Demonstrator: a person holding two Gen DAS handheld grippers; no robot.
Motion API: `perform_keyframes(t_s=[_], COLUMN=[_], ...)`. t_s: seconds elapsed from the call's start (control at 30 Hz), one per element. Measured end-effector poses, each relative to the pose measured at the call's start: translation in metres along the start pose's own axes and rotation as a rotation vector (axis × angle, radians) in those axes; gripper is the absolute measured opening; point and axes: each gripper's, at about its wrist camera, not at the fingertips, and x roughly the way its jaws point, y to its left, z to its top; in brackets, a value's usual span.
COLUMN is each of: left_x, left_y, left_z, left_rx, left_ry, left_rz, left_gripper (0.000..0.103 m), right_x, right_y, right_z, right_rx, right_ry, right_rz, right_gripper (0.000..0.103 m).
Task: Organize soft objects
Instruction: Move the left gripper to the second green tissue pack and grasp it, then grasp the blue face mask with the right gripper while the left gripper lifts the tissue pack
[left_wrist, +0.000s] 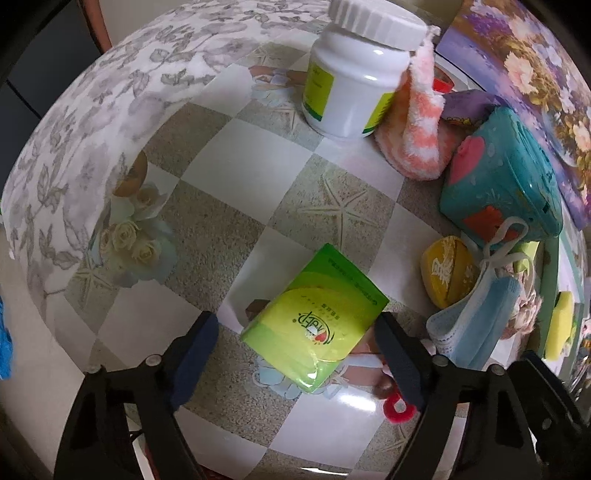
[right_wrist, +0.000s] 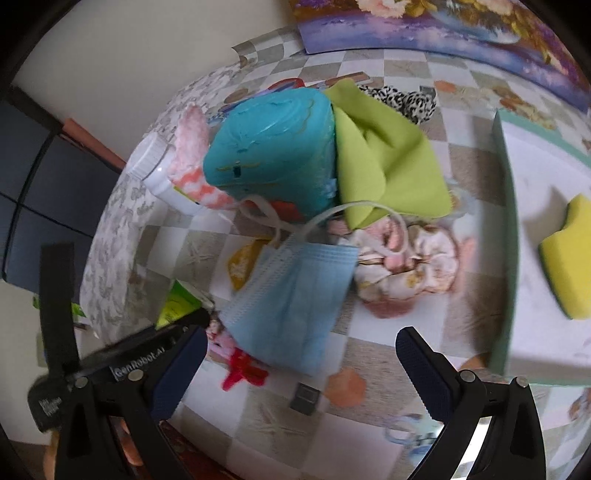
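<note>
Left tool (left_wrist: 297, 354) spread around green tissue pack (left_wrist: 314, 321); face mask (left_wrist: 476, 317), yellow pouch (left_wrist: 447, 271) crowd beside.

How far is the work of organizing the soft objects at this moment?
Done: only a yellow sponge lies in the box. In hand: the left gripper straddles the green tissue pack, not gripping. Left: blue mask, green cloth, pink sock lie on the table.

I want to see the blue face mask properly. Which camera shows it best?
The right wrist view: the blue face mask lies nearly whole in the middle, though a bit blurred. The left wrist view shows it only squeezed at the right edge.
</note>
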Motion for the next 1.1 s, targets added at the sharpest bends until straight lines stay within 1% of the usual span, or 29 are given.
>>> perform_keyframes(t_s=[0.1,0.17,0.2,0.3,0.33,0.43,0.53,0.63,0.8,0.9,0.97,1.03,1.07,1.1], left_x=[-0.002,0.002,0.002,0.000,-0.008,-0.010,-0.011,-0.011,-0.010,-0.005,-0.004,-0.005,-0.004,-0.004], left_y=[0.005,0.014,0.017,0.022,0.019,0.028,0.043,0.053,0.057,0.051,0.044,0.041,0.040,0.040], left_z=[0.001,0.001,0.002,0.003,0.003,0.003,0.005,0.005,0.006,0.008,0.007,0.007,0.007,0.007], left_rx=[-0.018,-0.026,-0.030,-0.044,-0.049,-0.084,-0.121,-0.137,-0.126,-0.118,-0.116,-0.116,-0.117,-0.117], left_ry=[-0.016,-0.024,-0.029,-0.042,-0.044,-0.056,-0.071,-0.076,-0.079,-0.080,-0.080,-0.080,-0.080,-0.080], left_rz=[-0.007,-0.009,-0.011,-0.032,-0.036,-0.066,-0.075,-0.083,-0.088,-0.087,-0.085,-0.084,-0.084,-0.084], left_gripper=[0.079,0.073,0.071,0.058,0.055,0.055,0.054,0.054,0.054,0.054,0.054,0.054,0.054,0.054], right_x=[0.005,0.006,0.008,0.013,0.014,0.019,0.025,0.032,0.043,0.045,0.048,0.049,0.049,0.049], right_y=[0.001,0.003,0.005,0.009,0.009,0.010,0.011,0.012,0.014,0.017,0.021,0.023,0.023,0.023], right_z=[0.003,0.004,0.004,0.005,0.005,0.006,0.006,0.006,0.008,0.010,0.010,0.011,0.011,0.012], right_rx=[0.042,0.052,0.055,0.063,0.066,0.076,0.080,0.083,0.079,0.063,0.048,0.034,0.031,0.030], right_ry=[-0.009,-0.012,-0.014,-0.014,-0.013,-0.005,0.002,0.009,0.015,0.008,0.004,0.000,0.000,0.001], right_rz=[0.015,0.015,0.014,0.006,0.005,-0.003,-0.014,-0.023,-0.050,-0.069,-0.085,-0.091,-0.086,-0.084], right_gripper=[0.100,0.099,0.099,0.098,0.097,0.093,0.092,0.092,0.091,0.090,0.082,0.067,0.062,0.053])
